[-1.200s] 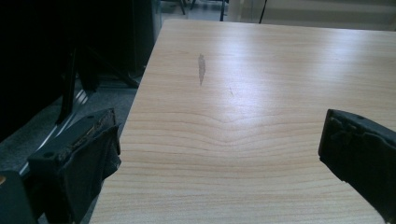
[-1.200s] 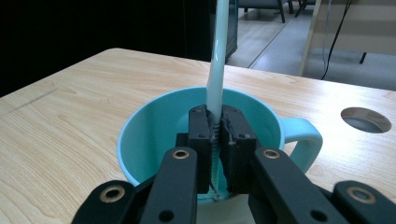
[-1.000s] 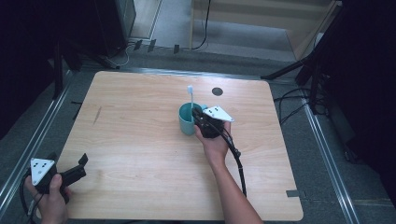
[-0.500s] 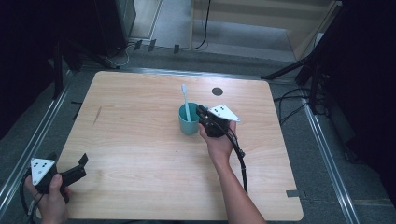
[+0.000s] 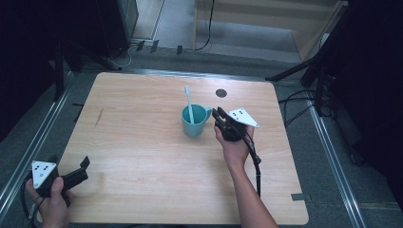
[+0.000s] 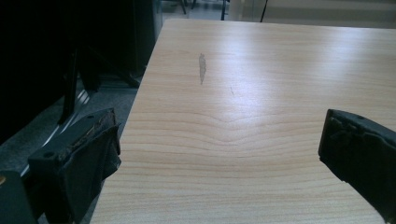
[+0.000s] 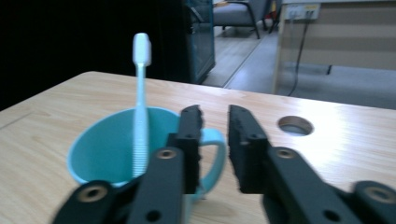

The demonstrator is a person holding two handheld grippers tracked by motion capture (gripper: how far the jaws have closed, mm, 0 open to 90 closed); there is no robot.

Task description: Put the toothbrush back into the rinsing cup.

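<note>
Nearest the person, the left gripper [image 5: 78, 173] rests at the table's [image 5: 142, 156] near left corner, its jaws spread wide with nothing between them, well apart from the work. Farther in, the right hand [image 5: 233, 142] holds the right gripper [image 7: 212, 140] just beside the cup [image 5: 194, 121], on its handle side; the jaws stand nearly closed, a narrow gap between them, gripping nothing. In the right gripper view the left jaw lies in front of the cup's handle [image 7: 215, 158], whether touching it or not I cannot tell. The cup stands upright near the table's middle, with a toothbrush [image 5: 189, 104] leaning inside, head up and tilted toward the far side. The step looks like a retreat after placing the brush, or else a grip on the handle. Either way, move the gripper straight and slowly, keeping the jaws off the rim so the cup does not tip or slide and the brush stays leaning. Beyond the cup, a round hole [image 5: 221, 93] sits near the far edge.
</note>
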